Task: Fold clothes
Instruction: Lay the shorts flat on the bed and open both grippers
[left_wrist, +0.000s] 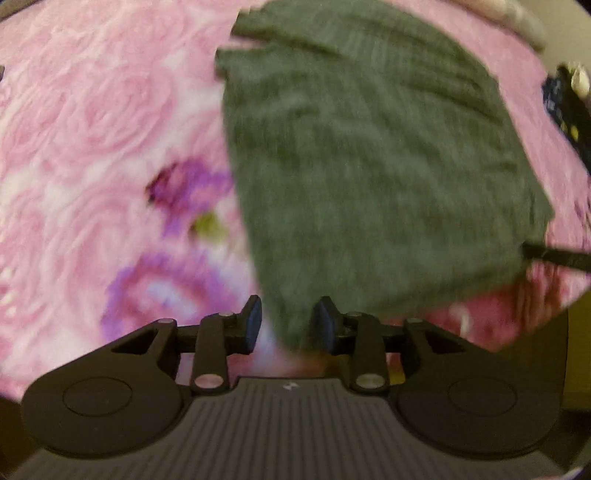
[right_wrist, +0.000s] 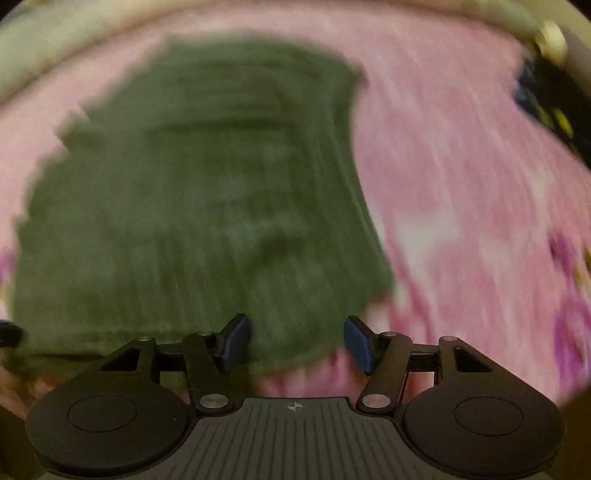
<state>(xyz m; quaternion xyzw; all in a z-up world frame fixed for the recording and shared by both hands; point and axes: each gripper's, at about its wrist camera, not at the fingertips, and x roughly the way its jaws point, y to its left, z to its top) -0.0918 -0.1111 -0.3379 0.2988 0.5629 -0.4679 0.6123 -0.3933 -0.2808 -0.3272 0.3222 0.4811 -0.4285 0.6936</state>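
Observation:
A dark grey-green knitted garment (left_wrist: 369, 158) lies spread flat on a pink floral bedspread (left_wrist: 92, 122); both views are motion-blurred. My left gripper (left_wrist: 290, 326) is open at the garment's near corner, which runs down between the blue pads (left_wrist: 253, 325) without being clamped. In the right wrist view the same garment (right_wrist: 192, 206) fills the left half. My right gripper (right_wrist: 297, 343) is wide open over the garment's near right edge, with cloth lying between its fingers. A dark part of the right gripper (left_wrist: 557, 254) shows at the garment's right corner.
The bedspread (right_wrist: 461, 184) carries purple flower patches (left_wrist: 177, 192). A dark object with yellow marks (right_wrist: 546, 103) sits at the far right of the bed, also caught in the left wrist view as the dark object (left_wrist: 569, 107). A pale edge (right_wrist: 55, 44) borders the far side.

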